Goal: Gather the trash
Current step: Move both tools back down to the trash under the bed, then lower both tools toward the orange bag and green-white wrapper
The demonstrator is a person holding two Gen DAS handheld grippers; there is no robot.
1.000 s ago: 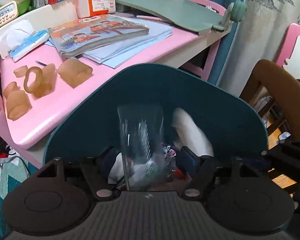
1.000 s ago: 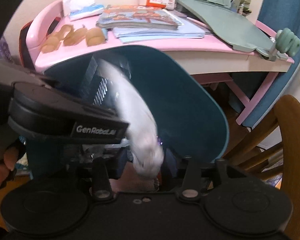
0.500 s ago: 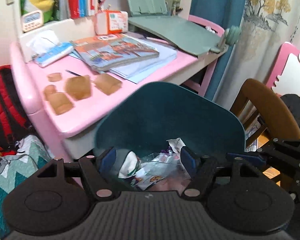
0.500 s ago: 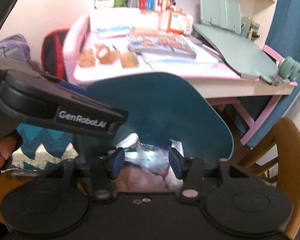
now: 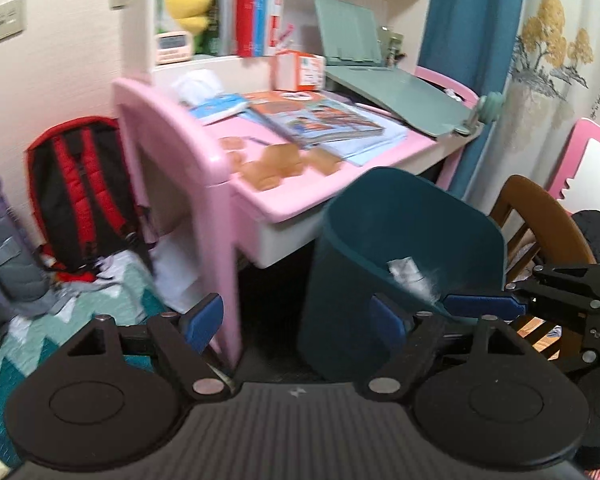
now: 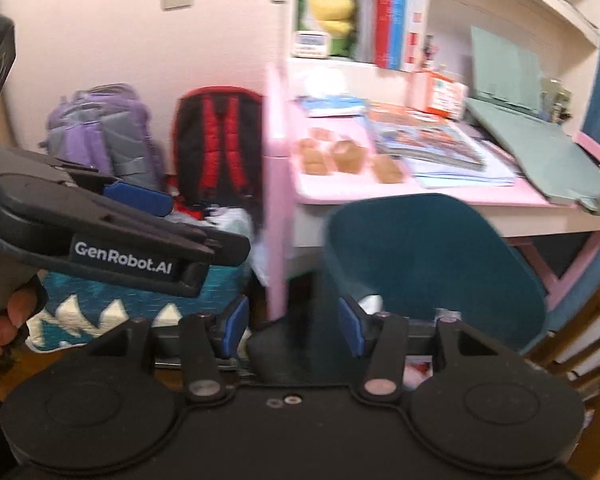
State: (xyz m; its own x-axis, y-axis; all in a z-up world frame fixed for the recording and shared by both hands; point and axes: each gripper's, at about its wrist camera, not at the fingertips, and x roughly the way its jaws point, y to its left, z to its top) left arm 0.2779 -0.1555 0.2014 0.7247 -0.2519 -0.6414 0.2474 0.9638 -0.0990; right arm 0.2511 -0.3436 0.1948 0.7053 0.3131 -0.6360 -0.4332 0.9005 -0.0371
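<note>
While both grippers hang spread and empty, the bin [image 5: 400, 248] stands at the desk [image 5: 300, 196].
Left gripper [image 5: 296, 320] views it at three o'clock, paper scrap [image 5: 410, 276] inside; right gripper [image 6: 292, 320] likewise.

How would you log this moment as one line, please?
left gripper: open, empty | right gripper: open, empty | teal bin: holds trash

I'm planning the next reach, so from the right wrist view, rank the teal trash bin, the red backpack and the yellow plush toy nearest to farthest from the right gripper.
1. Teal trash bin, just ahead, slightly right of the right gripper.
2. Red backpack, left, against the wall.
3. Yellow plush toy, high on the shelf.
</note>
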